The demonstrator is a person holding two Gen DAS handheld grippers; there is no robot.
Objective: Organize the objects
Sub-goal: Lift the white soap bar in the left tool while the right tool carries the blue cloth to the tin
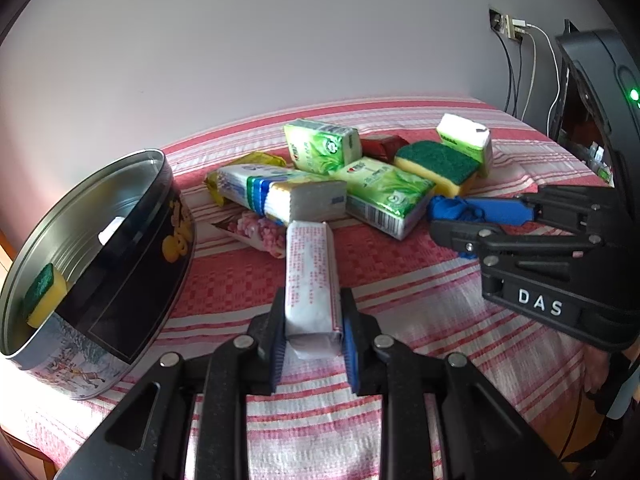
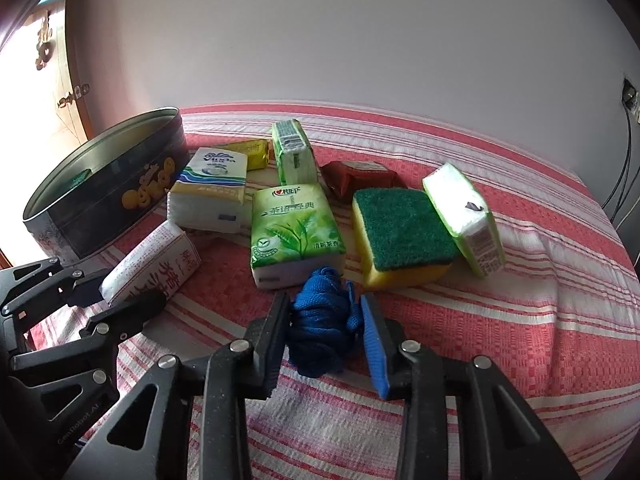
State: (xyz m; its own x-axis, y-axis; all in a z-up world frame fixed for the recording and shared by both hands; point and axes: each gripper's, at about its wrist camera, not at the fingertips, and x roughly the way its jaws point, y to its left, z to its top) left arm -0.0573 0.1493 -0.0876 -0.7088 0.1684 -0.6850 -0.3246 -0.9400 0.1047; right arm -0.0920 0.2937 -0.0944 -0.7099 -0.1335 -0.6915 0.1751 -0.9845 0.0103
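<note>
A red-and-white striped cloth (image 1: 400, 280) covers the surface under both grippers. Off to the left of the left gripper (image 1: 313, 334) stands the round tin (image 1: 132, 276), open at the top, with a small yellow-and-green sponge (image 1: 44, 294) lying inside against its wall. Ahead of both grippers sits the pile: a blue-banded tissue pack (image 1: 280, 196) ahead-left, a green tea tissue pack (image 2: 294, 228) just beyond the right gripper (image 2: 326, 326), a second green pack (image 2: 292, 152) standing on edge farther back, and a third green-edged pack (image 2: 464, 216) tilted against the large green-topped sponge (image 2: 404, 232) ahead-right. A dark red packet (image 2: 360, 176) and a yellow packet (image 2: 248, 152) lie at the back. The left gripper's fingers are clamped on the near end of a white tissue pack with red print (image 1: 310, 280), which points away toward the pile. The right gripper's fingers bracket a bundle of blue cord (image 2: 320, 328); its left finger touches the cord, while a gap shows beside the blue-padded right one.
</note>
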